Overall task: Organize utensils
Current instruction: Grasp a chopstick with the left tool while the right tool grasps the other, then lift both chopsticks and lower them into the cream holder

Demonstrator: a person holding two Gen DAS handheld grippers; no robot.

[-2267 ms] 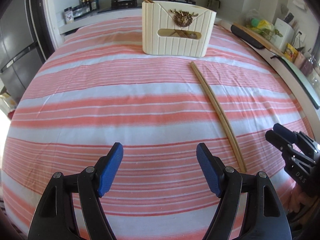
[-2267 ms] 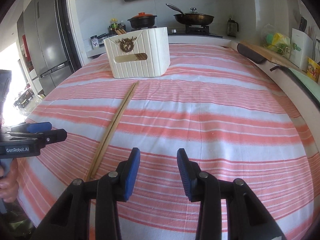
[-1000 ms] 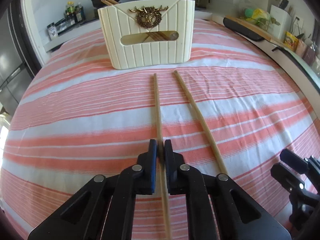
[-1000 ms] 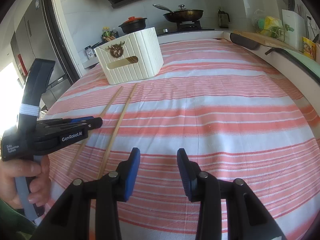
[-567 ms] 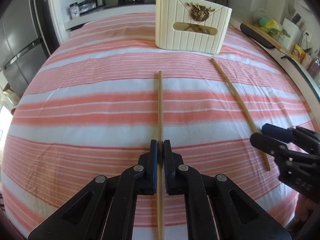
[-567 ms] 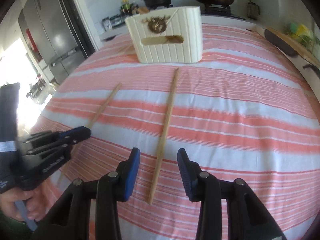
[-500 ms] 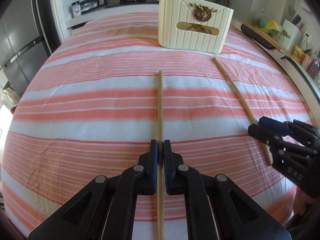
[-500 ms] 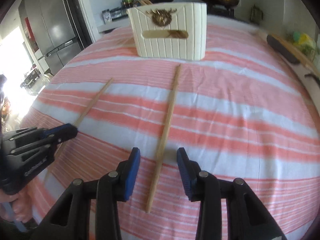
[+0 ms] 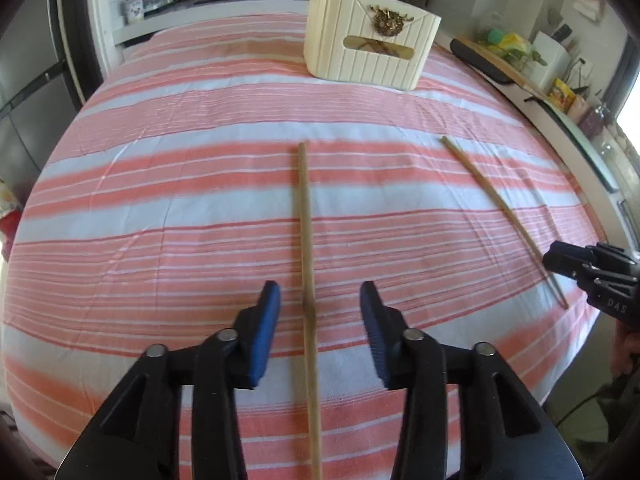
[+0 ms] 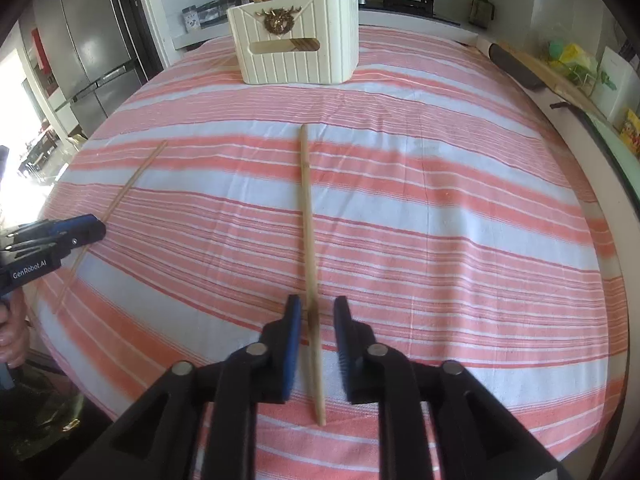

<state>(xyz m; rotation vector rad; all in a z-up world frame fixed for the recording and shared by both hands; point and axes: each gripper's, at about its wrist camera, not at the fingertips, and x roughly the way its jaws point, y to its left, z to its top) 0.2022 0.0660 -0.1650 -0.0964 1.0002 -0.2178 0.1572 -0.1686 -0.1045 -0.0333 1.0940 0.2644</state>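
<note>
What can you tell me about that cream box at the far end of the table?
The cream box looks like ribbed plastic, with a gold stag-head emblem above a slot handle cut into its front. It stands upright on the striped tablecloth, apart from both tongs. Through the slot, wooden sticks show inside, and chopstick ends poke above its rim.

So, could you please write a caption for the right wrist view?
Right gripper, jaws open, straddles a chopstick on the striped cloth; the cream holder stands beyond.
</note>
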